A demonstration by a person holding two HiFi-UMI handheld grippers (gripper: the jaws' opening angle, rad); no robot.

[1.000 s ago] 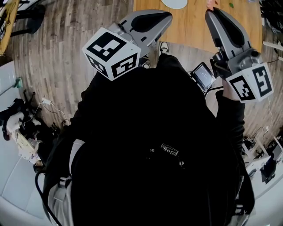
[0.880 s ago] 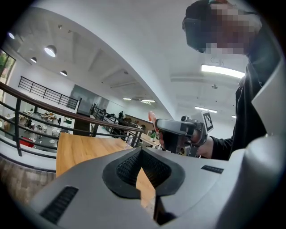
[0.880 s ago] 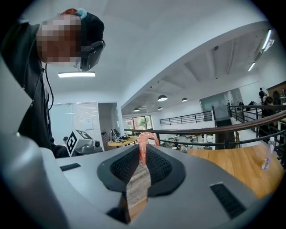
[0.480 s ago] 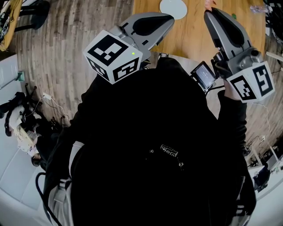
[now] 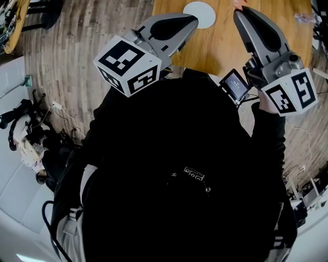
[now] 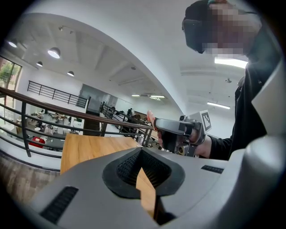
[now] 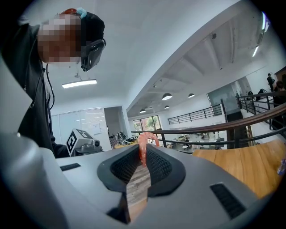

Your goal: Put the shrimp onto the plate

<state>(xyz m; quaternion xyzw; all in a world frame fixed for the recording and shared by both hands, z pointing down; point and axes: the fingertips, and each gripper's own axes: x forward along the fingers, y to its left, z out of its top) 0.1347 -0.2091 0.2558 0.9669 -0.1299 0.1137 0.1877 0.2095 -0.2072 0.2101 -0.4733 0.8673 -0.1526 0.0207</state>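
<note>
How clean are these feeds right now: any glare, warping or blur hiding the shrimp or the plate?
Head view: wide-lens warp bends the floorboards, dark clothing fills the middle as flat black, plate sharp at the top edge. Right gripper view: shrimp crisp between the jaws, corners blacked out. Left gripper view: ceiling light blown out, railing bowed.

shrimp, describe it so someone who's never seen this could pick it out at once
Over the wooden table, find the right gripper, the one farther from the white plate. The shrimp is pinched at its jaw tips: a small, curled, orange-pink piece, the only coloured thing against the grey jaws.
</note>
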